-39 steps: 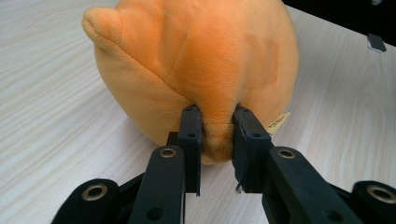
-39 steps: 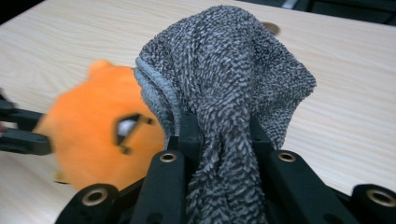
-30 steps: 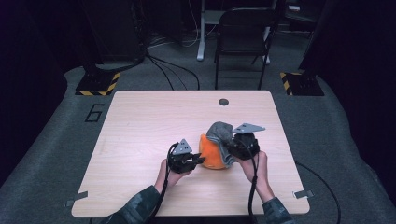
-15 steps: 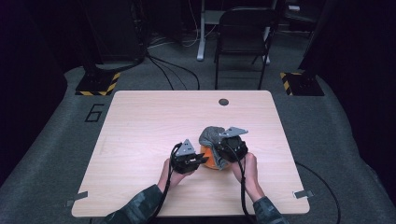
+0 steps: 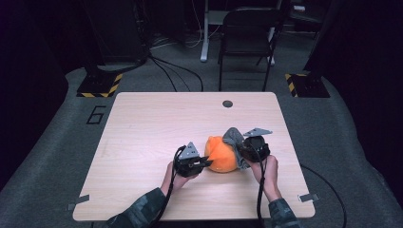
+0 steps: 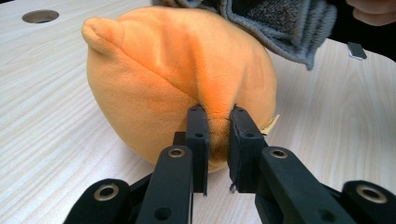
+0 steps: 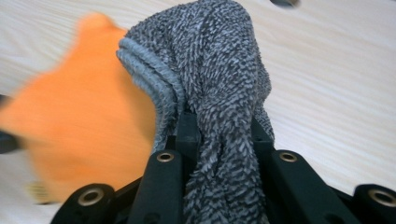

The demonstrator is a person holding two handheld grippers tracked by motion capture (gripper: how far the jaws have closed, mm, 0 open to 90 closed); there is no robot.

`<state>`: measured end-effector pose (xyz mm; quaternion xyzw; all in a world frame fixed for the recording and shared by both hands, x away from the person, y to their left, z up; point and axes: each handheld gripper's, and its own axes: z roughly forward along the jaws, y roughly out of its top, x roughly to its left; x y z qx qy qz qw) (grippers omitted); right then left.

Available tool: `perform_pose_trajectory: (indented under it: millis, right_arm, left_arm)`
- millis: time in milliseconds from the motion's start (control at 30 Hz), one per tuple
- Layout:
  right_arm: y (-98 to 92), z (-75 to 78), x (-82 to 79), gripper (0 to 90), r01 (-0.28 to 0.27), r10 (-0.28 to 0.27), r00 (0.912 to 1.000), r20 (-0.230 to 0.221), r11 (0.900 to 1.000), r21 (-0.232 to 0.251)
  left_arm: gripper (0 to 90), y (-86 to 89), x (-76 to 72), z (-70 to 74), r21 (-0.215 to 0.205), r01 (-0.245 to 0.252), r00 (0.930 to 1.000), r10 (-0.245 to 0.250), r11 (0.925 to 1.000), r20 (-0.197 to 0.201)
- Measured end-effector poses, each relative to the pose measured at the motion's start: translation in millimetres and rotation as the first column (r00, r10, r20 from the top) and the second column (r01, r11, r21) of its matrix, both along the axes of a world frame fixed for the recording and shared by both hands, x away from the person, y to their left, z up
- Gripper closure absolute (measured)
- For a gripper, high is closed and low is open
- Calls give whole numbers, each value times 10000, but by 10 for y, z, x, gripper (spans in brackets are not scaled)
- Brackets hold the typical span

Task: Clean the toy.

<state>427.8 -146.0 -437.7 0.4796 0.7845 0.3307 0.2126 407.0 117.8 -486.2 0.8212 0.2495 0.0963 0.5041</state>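
Behind table (image 5: 142, 142): chair (image 5: 249, 42), cables (image 5: 171, 71).

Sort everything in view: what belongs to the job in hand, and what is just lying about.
In the job:
round orange plush toy, pinched by left gripper
fuzzy grey knitted cloth, clamped in right gripper

Lying about:
black metal chair behind the light wooden table

Bright lit tabletop, dark surroundings, motion-blurred right gripper view.

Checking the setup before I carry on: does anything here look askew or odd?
Nothing is spilled or damaged. The grey fuzzy sock sits only partway over the round orange plush toy, bunched in the right gripper; the left gripper pinches a fold of plush.
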Motion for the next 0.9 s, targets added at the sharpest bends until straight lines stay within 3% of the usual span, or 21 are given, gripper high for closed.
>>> perform_pose_trajectory:
  millis: [167, 200, 333, 400, 467, 500, 600, 633, 667, 700, 733, 800, 833, 900]
  right_arm:
    - [-201, -184, 102, 734, 548, -554, 9964, -649, 9984, -97]
    - [-268, -207, 127, 735, 719, -700, 9941, -826, 9972, 196]
    - [-260, -40, 81, 736, 612, -592, 9976, -365, 9965, 566]
    - [-129, 215, -43, 736, -54, 21, 9995, 308, 9942, 1077]
    - [32, 336, -126, 735, -601, 532, 9972, 524, 9886, 1383]
    - [32, 336, -126, 735, -601, 532, 9972, 524, 9886, 1383]
    - [294, 383, -201, 734, -1448, 1368, 9889, 574, 9743, 1723]
    - [385, 366, -217, 734, -1656, 1587, 9859, 534, 9714, 1704]
    - [472, 336, -227, 733, -1824, 1774, 9830, 480, 9733, 1396]
    - [594, 252, -227, 732, -1867, 1841, 9820, 411, 9799, 706]
    - [594, 252, -227, 732, -1867, 1841, 9820, 411, 9799, 706]
    - [607, 175, -203, 733, -1793, 1787, 9821, 588, 9838, 56]
    - [596, 174, -205, 734, -1591, 1581, 9863, 470, 9871, 185]
    - [559, 171, -193, 734, -1677, 1671, 9844, 546, 9858, 73]
  left_arm:
    - [799, -6, -4, 4, -88, 75, 9999, -75, 9999, 97]
    - [798, -4, -6, 8, -105, 96, 9999, -95, 9999, 116]
    - [797, 7, 1, 10, -134, 152, 9998, -150, 9998, 113]
    - [797, 5, 4, 10, -154, 176, 9997, -174, 9997, 146]
    - [796, -13, -6, 17, -135, 220, 9995, -217, 9997, 239]
    - [796, -13, -6, 17, -135, 220, 9995, -217, 9997, 239]
    - [795, -26, -14, 25, -157, 282, 9993, -278, 9995, 244]
    - [795, -26, -12, 26, -109, 344, 9990, -341, 9993, 287]
    - [795, -29, -12, 25, -108, 361, 9989, -358, 9993, 312]
    - [795, -29, -12, 24, -94, 366, 9990, -363, 9993, 271]
    - [795, -29, -11, 19, -39, 345, 9991, -344, 9994, 235]
    - [796, -21, 6, 7, -45, 329, 9992, -328, 9994, 207]
    - [795, -21, 5, 8, -32, 338, 9992, -337, 9994, 215]
    - [795, -22, 4, 6, -37, 321, 9993, -321, 9995, 210]
